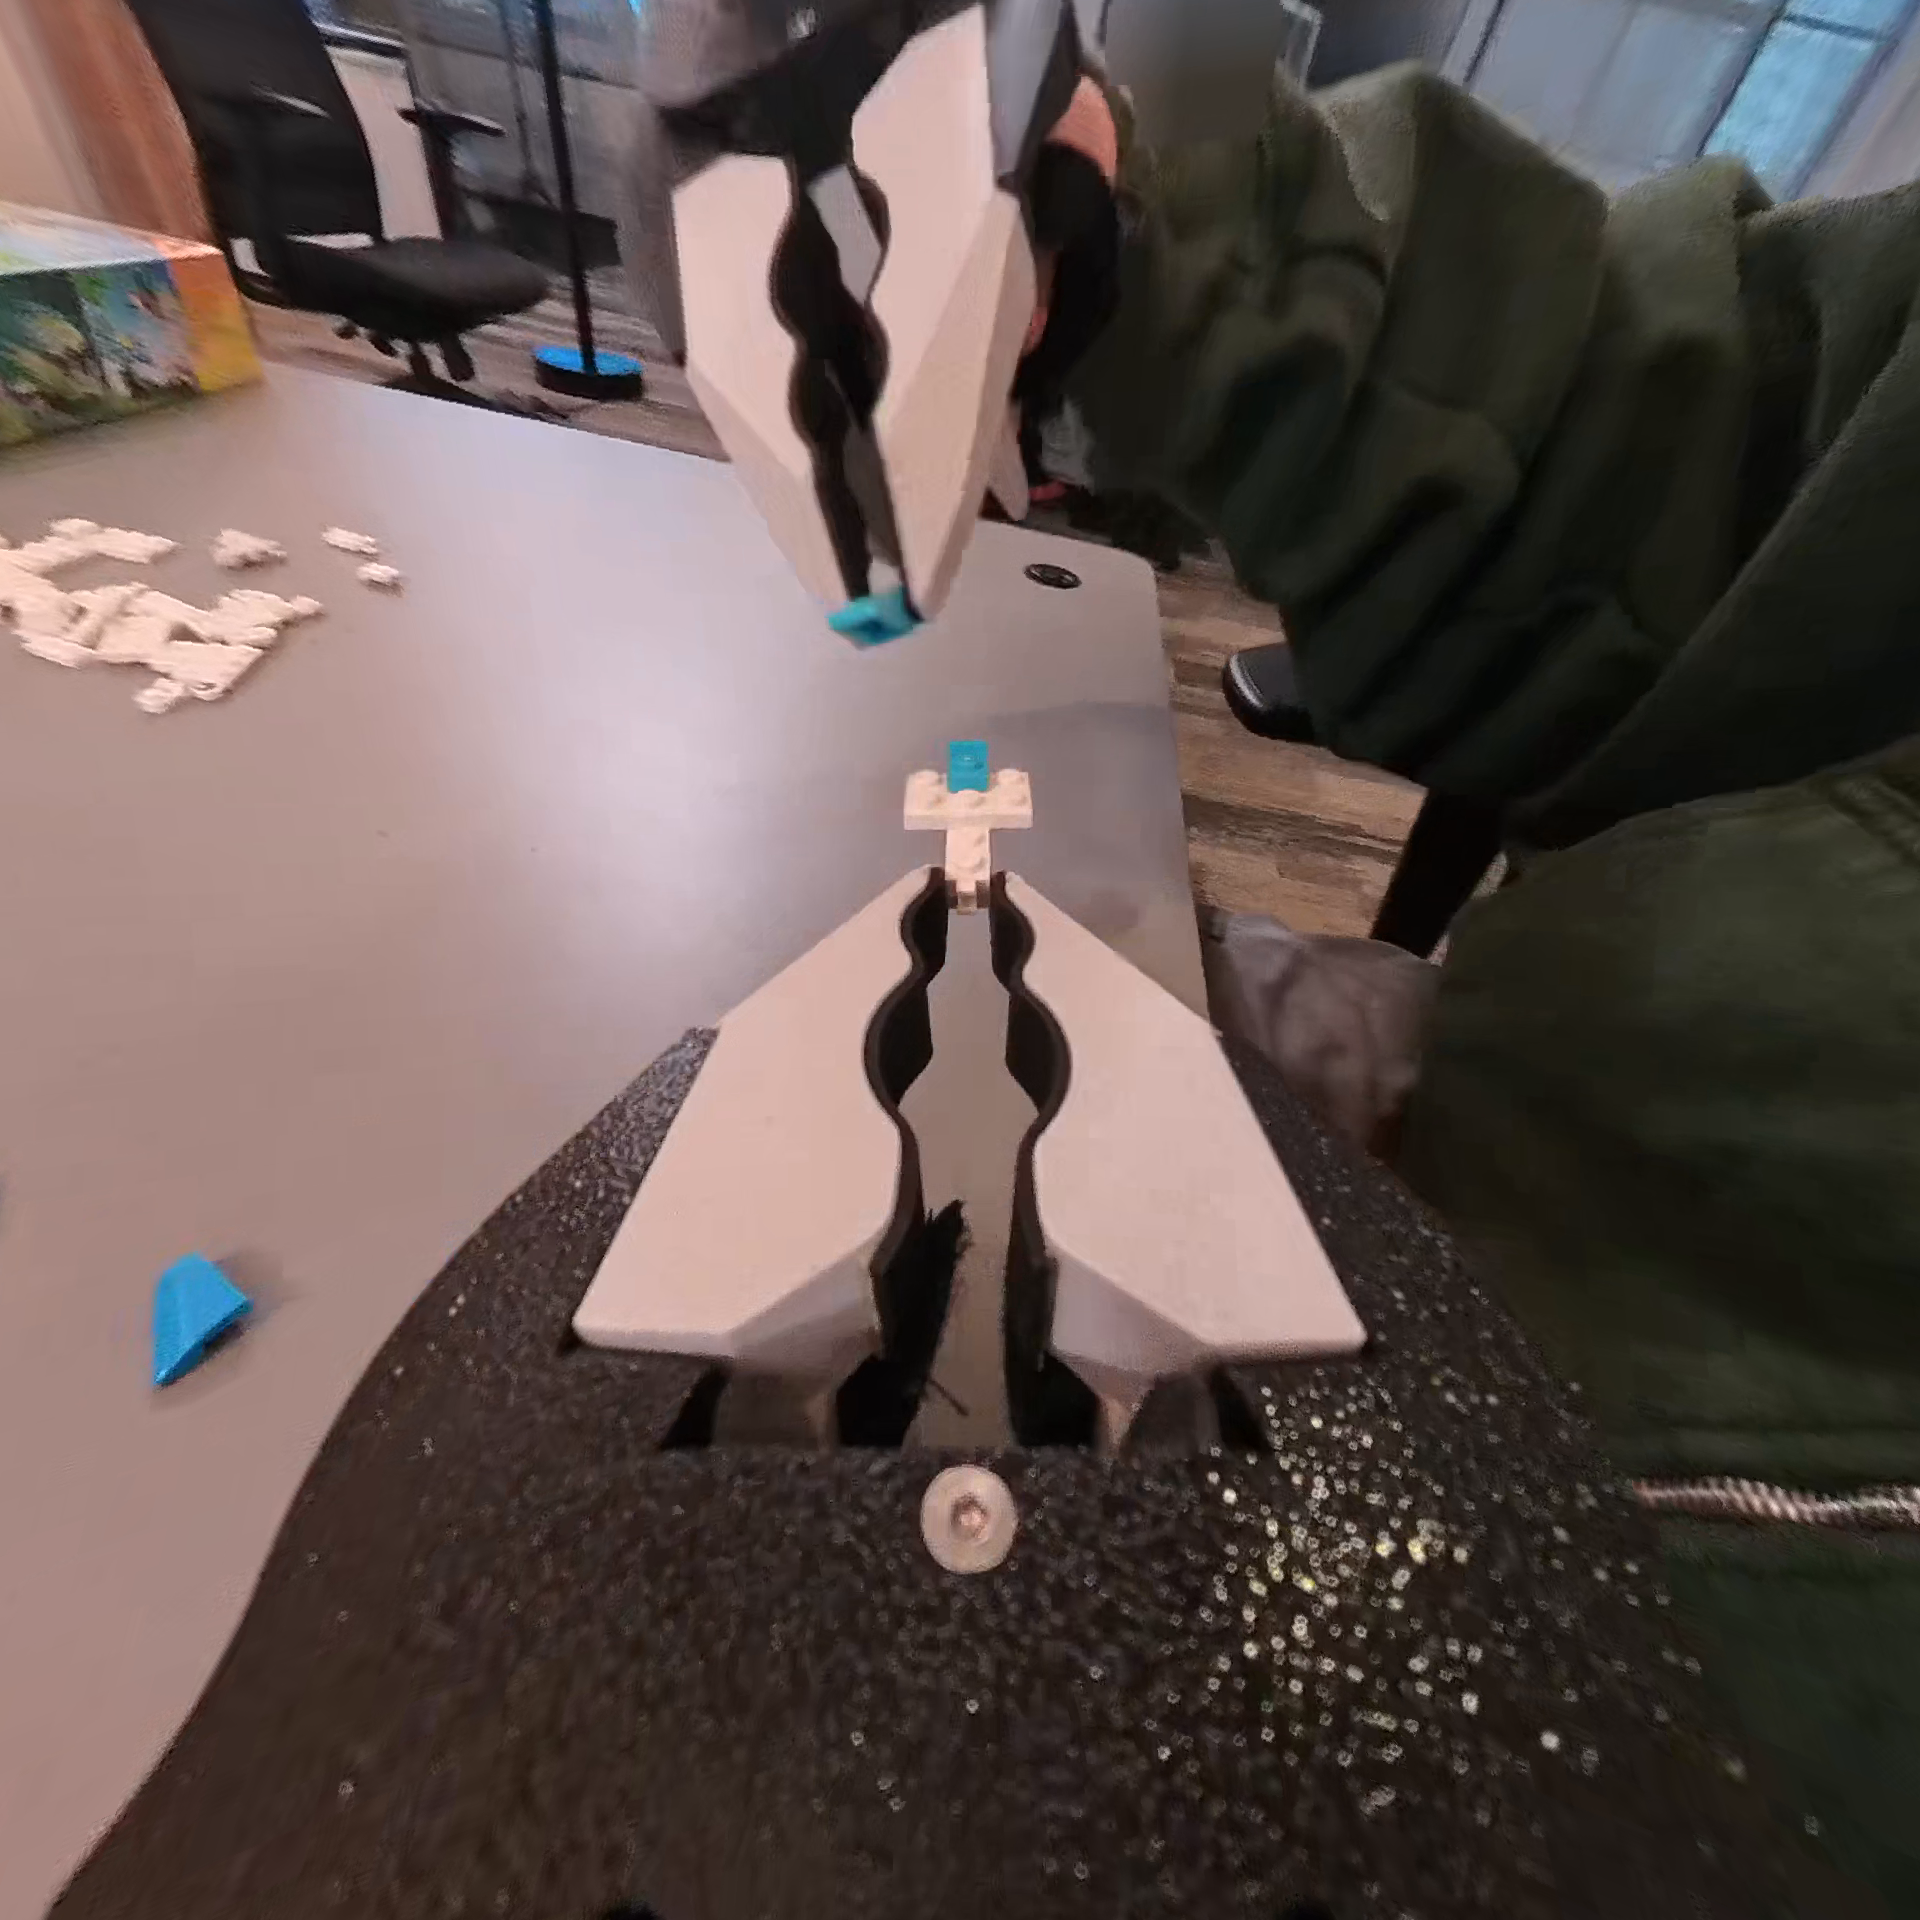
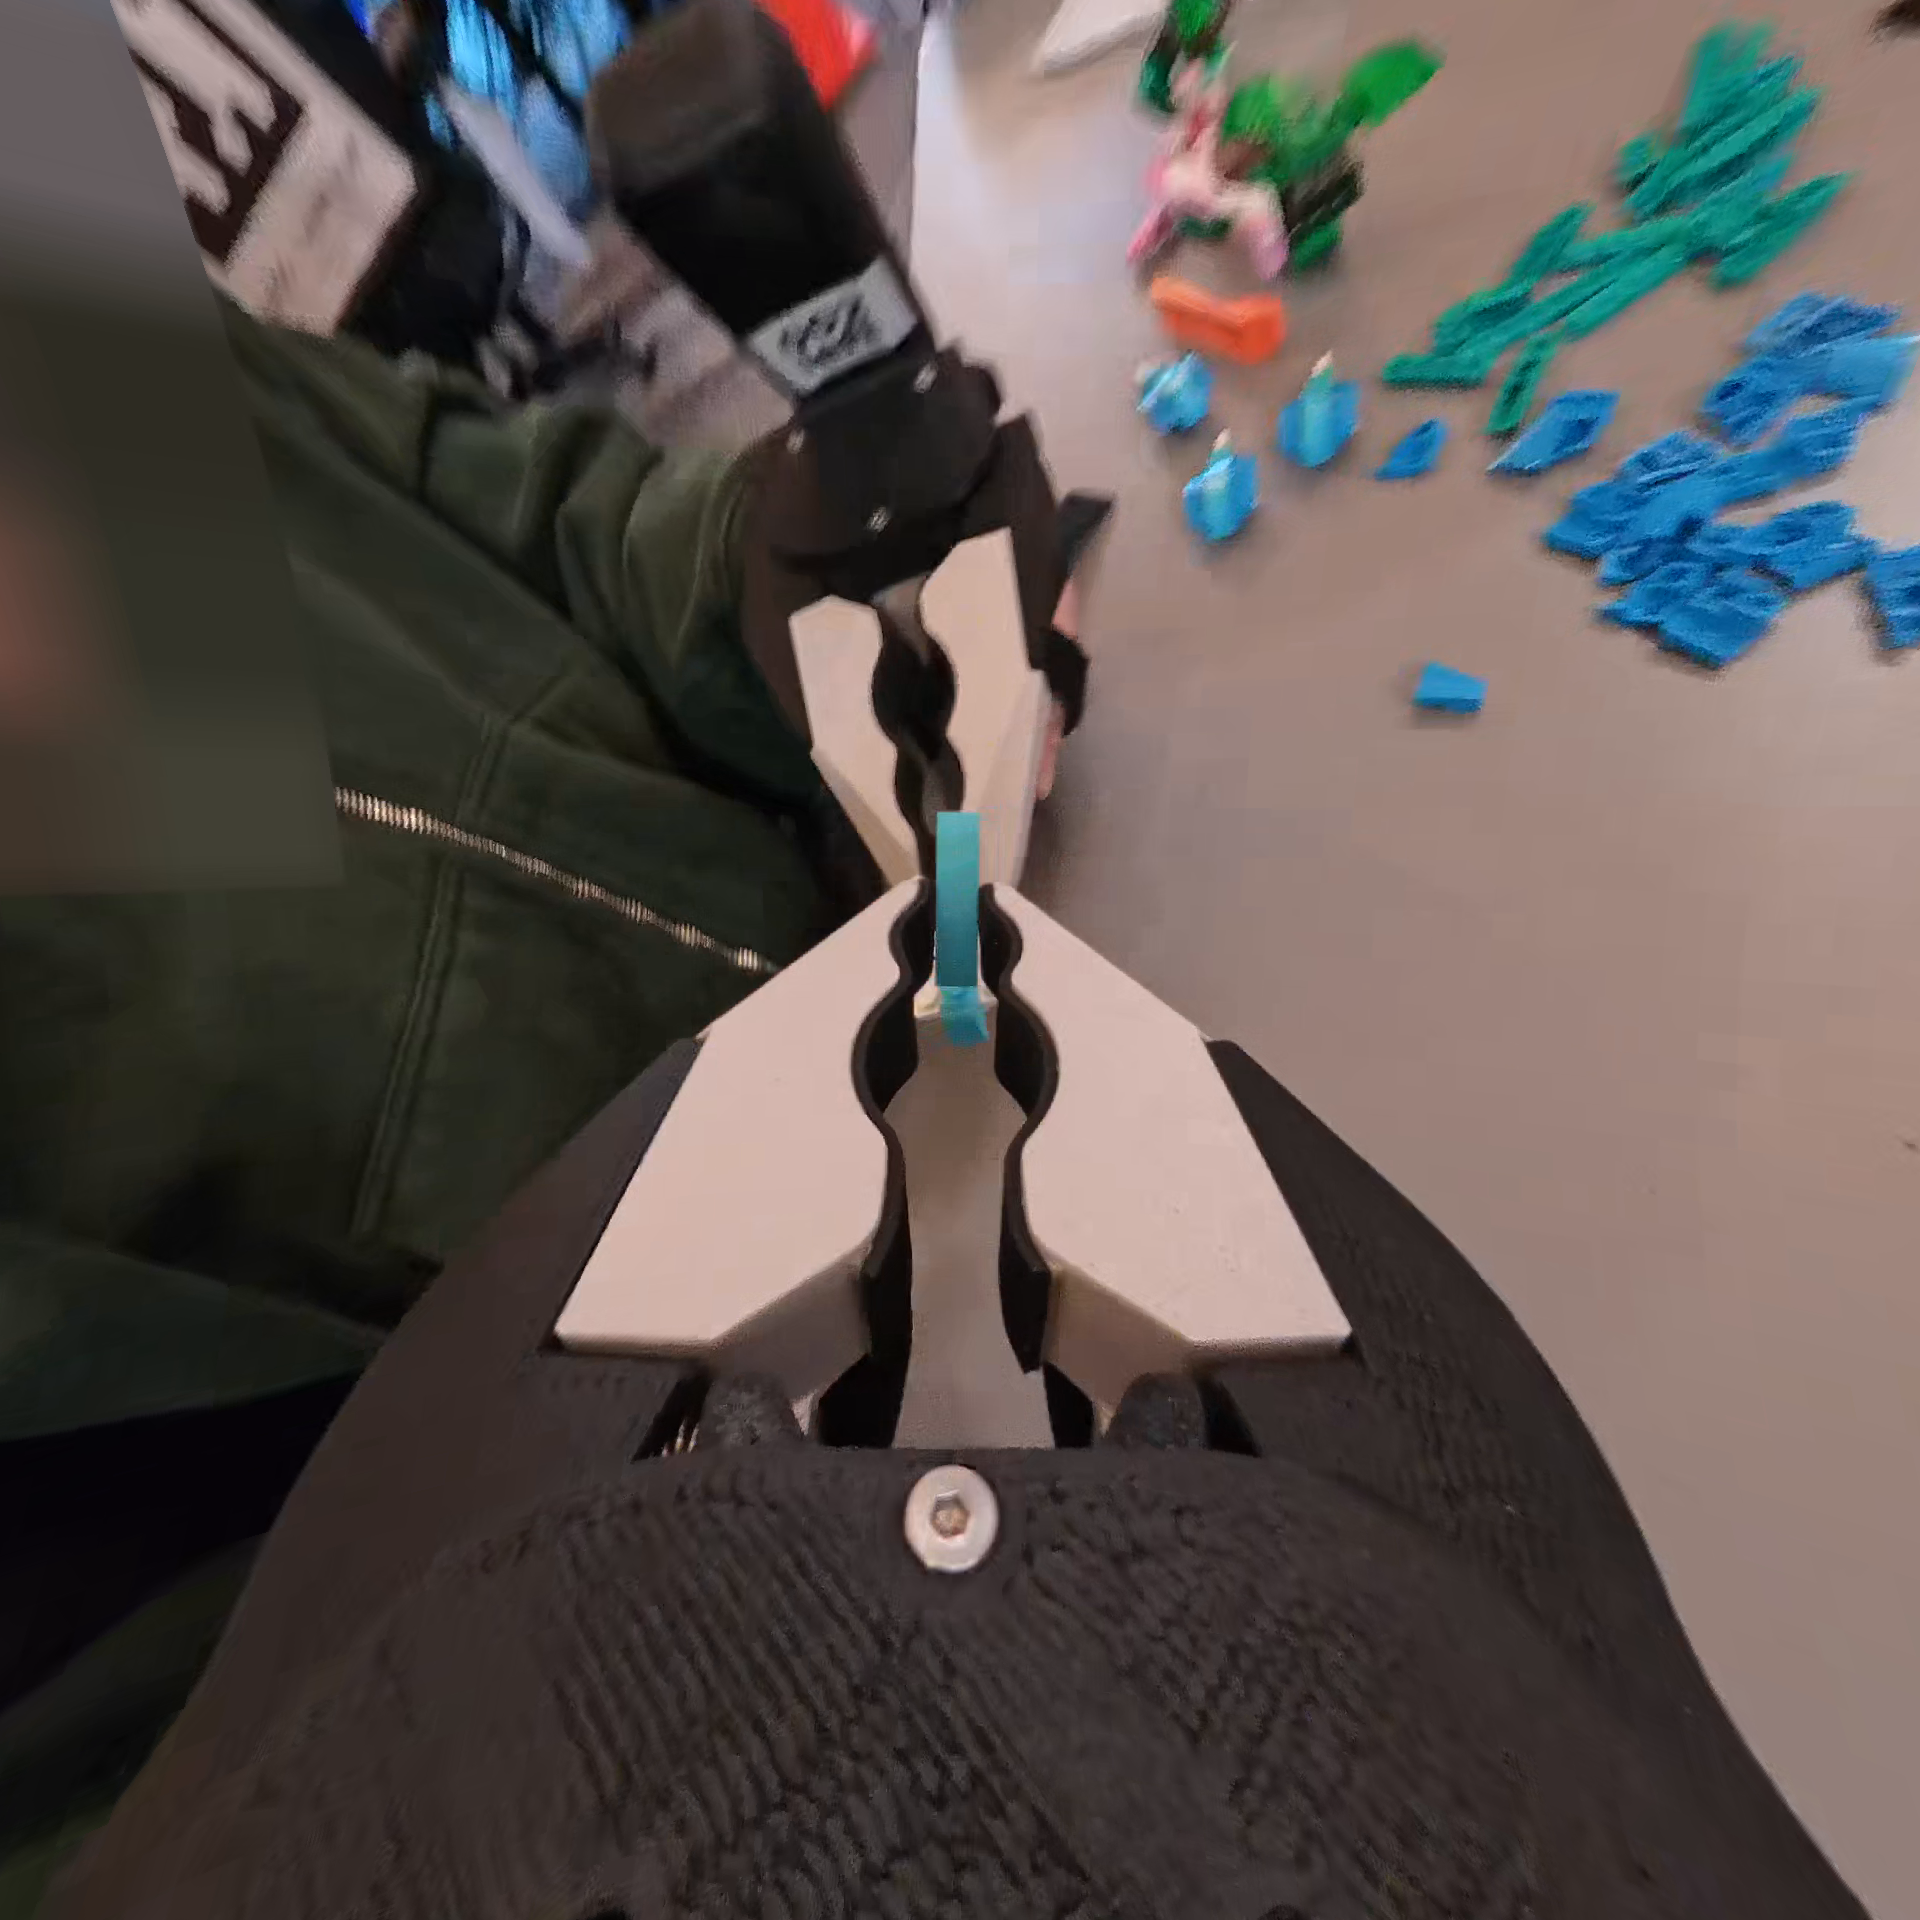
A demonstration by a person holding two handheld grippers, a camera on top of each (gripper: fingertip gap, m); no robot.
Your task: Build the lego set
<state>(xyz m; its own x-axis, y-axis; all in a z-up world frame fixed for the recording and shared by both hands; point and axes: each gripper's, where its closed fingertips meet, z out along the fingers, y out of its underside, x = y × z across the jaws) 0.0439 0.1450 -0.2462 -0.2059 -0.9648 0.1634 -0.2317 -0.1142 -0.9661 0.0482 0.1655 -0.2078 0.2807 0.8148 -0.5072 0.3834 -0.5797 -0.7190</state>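
Observation:
My left gripper (image 1: 968, 885) is shut on the stem of a small white T-shaped lego assembly (image 1: 966, 810), which carries a teal piece (image 1: 968, 764) at its far end and is held above the grey table (image 1: 468, 883). My right gripper (image 1: 878, 613) comes down from above in the left wrist view, shut on a small teal plate (image 1: 873, 620), apart from the assembly and a little up-left of it. In the right wrist view my right gripper (image 2: 956, 894) holds that teal plate (image 2: 958, 899) edge-on, and the left gripper (image 2: 925, 821) lies just beyond it.
A pile of white pieces (image 1: 135, 613) and a colourful box (image 1: 114, 312) lie at the table's left. A blue wedge piece (image 1: 192, 1314) lies nearer. Blue pieces (image 2: 1714, 520), green pieces (image 2: 1621, 239), an orange brick (image 2: 1216, 317) and a green-and-pink model (image 2: 1247, 177) lie to the right. A green-jacketed person (image 1: 1558, 520) sits close. Some 4 cm of space lies between my two pairs of fingers. From either gripper's tips it is about 30 cm to the green-and-pink model (image 2: 1247, 177).

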